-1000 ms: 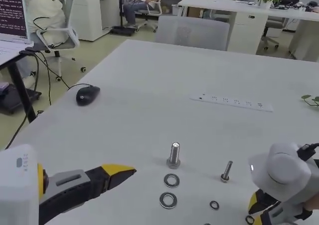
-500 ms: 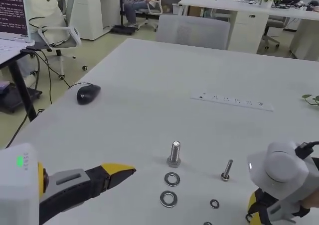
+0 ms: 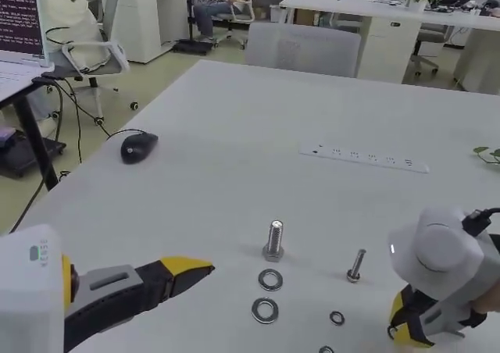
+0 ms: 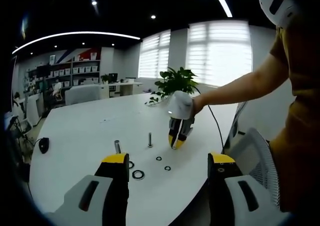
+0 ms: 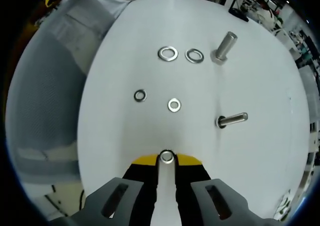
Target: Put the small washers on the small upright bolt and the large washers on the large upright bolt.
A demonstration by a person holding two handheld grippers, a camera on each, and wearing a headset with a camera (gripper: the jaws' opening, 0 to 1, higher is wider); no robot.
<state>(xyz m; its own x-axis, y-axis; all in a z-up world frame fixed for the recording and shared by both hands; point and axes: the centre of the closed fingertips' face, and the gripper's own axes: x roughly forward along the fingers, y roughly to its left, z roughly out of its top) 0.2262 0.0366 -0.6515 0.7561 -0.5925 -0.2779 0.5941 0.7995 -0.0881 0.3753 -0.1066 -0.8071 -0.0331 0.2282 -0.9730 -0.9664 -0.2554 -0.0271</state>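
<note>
The right gripper (image 3: 402,333) has dipped to the worktop (image 3: 234,134), fingers pinching a small washer (image 5: 166,157); the small bolt (image 5: 231,119) stands near, ahead.

left gripper (image 4: 167,158): held level, fingers spread wide, nothing between them | right gripper (image 5: 166,161): tipped steeply down, fingers pinched on a small washer (image 5: 166,156) | right forearm (image 4: 235,88): stretched forward, bare

The flat workbench top (image 3: 234,119) is plain white, the 2 steel bolts (image 3: 273,240) and 5 round steel washers (image 5: 168,53) are silver, the left gripper (image 4: 169,159) and right gripper (image 5: 166,158) have black jaws tipped yellow, and the oval computer mouse (image 3: 138,146) is black.
</note>
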